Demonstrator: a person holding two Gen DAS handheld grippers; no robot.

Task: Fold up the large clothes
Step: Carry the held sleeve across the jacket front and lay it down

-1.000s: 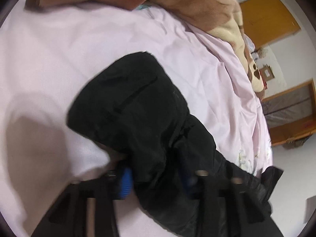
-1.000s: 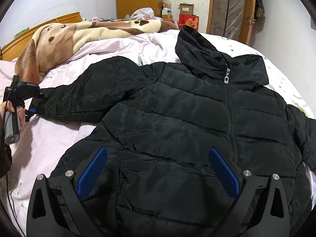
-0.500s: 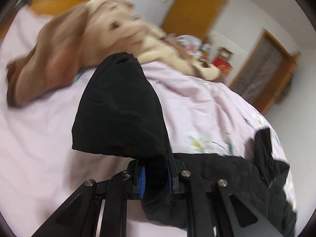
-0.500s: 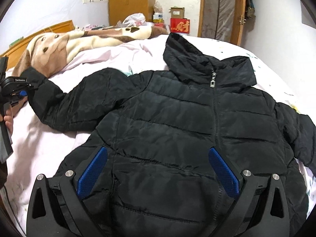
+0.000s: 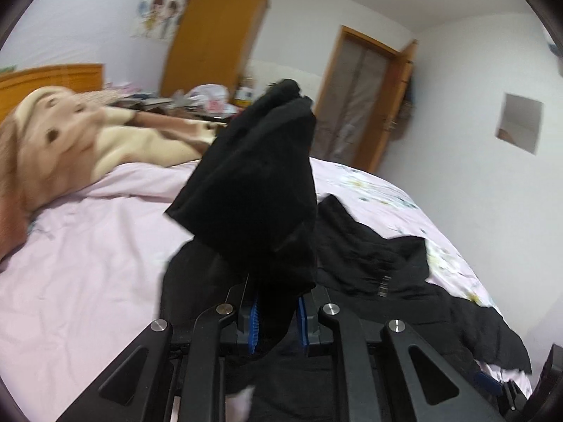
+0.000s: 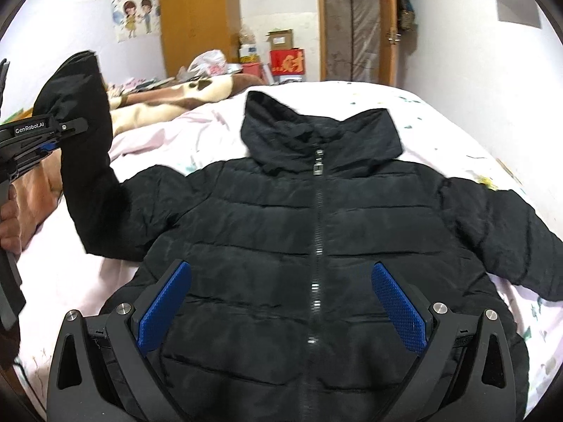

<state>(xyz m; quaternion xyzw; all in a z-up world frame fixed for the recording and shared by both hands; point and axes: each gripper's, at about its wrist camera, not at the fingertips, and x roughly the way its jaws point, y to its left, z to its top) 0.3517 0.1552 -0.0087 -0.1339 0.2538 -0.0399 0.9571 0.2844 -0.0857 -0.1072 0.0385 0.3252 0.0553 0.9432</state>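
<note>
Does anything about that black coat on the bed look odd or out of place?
Only one thing: the sleeve sticks up off the bed, pinched in the left tongs, while the puffer jacket lies flat and zipped. Nothing looks torn.

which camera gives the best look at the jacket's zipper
The right wrist view: the zipper runs in full down the front of the black jacket, from collar to hem. The left wrist view shows only the zipper pull, past the raised sleeve.
</note>
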